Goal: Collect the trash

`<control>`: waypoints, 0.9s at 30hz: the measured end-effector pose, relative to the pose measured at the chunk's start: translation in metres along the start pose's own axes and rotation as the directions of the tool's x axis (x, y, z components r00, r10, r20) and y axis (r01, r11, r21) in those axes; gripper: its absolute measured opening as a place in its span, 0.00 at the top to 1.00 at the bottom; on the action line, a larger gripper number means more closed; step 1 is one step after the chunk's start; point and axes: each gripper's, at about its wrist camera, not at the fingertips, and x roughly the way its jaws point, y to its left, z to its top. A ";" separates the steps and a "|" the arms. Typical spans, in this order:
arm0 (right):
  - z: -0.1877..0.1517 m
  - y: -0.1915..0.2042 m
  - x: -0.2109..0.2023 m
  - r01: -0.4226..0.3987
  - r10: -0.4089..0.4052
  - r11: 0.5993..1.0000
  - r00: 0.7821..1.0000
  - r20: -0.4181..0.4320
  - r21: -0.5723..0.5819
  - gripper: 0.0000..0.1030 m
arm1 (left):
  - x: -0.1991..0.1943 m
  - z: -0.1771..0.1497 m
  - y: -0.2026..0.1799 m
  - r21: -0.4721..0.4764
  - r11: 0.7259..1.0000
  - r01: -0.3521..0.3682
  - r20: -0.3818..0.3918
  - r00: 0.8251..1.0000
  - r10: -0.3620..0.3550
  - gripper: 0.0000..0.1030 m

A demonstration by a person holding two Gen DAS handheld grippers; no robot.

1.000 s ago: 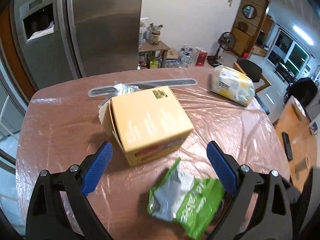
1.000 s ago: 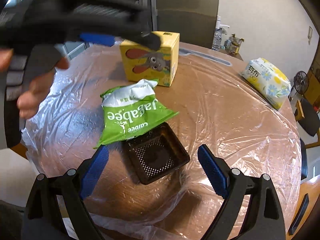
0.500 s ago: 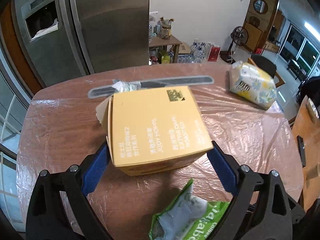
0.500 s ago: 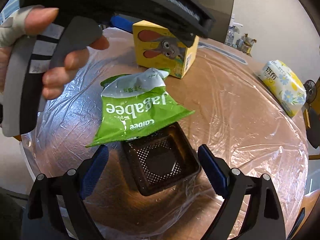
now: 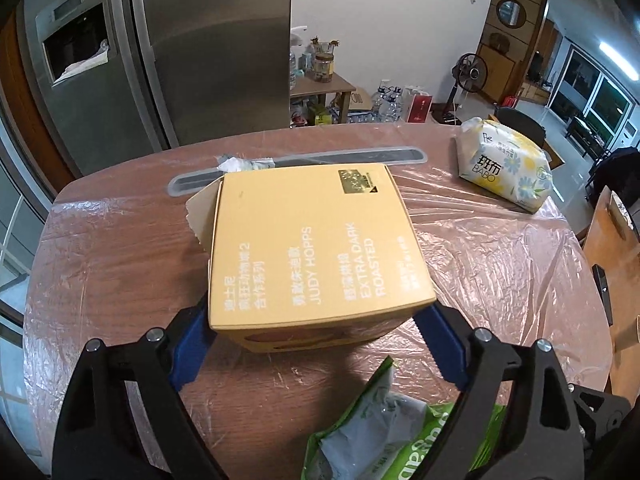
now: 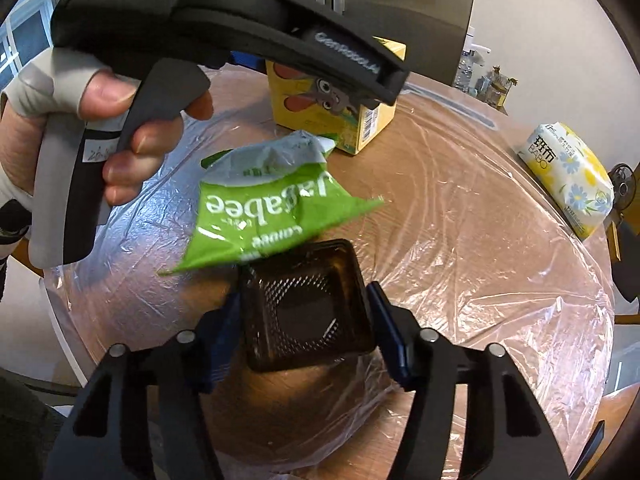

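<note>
From the left wrist view the yellow cardboard box (image 5: pixel 316 256) shows only its plain lettered top, filling the middle of the frame; the right wrist view, from the other side, shows its cartoon rabbit face (image 6: pixel 336 108) at upper centre, half hidden behind the person's hand (image 6: pixel 100 128) and the black handle it grips. The left gripper (image 5: pixel 316 344) stands wide, its blue pads (image 5: pixel 188 352) against the box's two near corners, and its jaws have just been closing a little; whether they truly press I cannot tell. The right gripper (image 6: pixel 306 340) has just been closing to a narrower spread around the small dark square mesh tray (image 6: pixel 308 308), pads (image 6: pixel 386 336) close at both its sides. The crumpled green snack bag (image 6: pixel 260 208) lies between box and tray, one corner overlapping the tray's far rim. A flowered tissue pack (image 6: pixel 568 176) sits well apart at the right edge of the plastic-covered wooden table (image 6: pixel 460 240).
</note>
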 end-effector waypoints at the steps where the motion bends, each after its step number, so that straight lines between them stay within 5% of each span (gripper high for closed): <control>1: 0.000 -0.002 0.000 0.000 0.000 1.000 1.000 0.001 -0.001 0.46 | -0.001 -0.001 0.001 -0.001 1.000 0.004 0.001 1.000 -0.004 0.12; 27: -0.005 -0.023 -0.004 -0.028 0.026 0.996 0.999 0.027 0.080 0.47 | -0.011 -0.005 -0.002 0.031 0.999 0.021 0.025 0.999 -0.022 0.13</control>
